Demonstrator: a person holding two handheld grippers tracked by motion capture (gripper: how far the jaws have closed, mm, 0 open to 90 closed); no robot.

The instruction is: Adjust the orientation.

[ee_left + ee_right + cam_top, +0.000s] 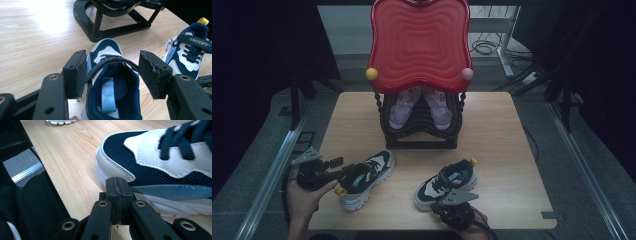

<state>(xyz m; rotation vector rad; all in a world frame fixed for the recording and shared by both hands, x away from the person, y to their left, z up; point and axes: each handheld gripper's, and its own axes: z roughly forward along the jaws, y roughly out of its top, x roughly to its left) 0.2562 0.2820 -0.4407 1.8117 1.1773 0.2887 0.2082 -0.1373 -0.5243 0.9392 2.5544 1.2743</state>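
The work in hand was the handling of a pair of navy-and-white sneakers on the wooden table (512,150), with the black shoe rack (419,135) at the table's far middle as the reference landmark. The rack carried a red wavy top panel (419,42) and already held a pair of pink shoes (419,107) on a lower shelf.

Left sneaker (364,177): lay in front of the rack and to its left, toe toward the rack, heel toward the person. The left gripper (349,172) stood at the heel end. In the left gripper view its jaws were spread wide on either side of the shoe's collar, with the loosened strap (110,62) running between the pads (80,75). The left pad lay against the strap and collar; the right pad stood clear, so no grip had been made.

Right sneaker (447,182): lay in front of the rack and to its right, well apart from it, yellow heel tab pointing toward the rack. The right gripper (117,192) sat just beside the shoe's toe, jaws pressed fully together with nothing between them.

Judged step: approach and grasp of the left sneaker, preparatory to placing it on the rack.

Next move, as judged: close the left jaws on the collar wall rather than on the loose strap alone, since the strap would likely slip or let the shoe swing.
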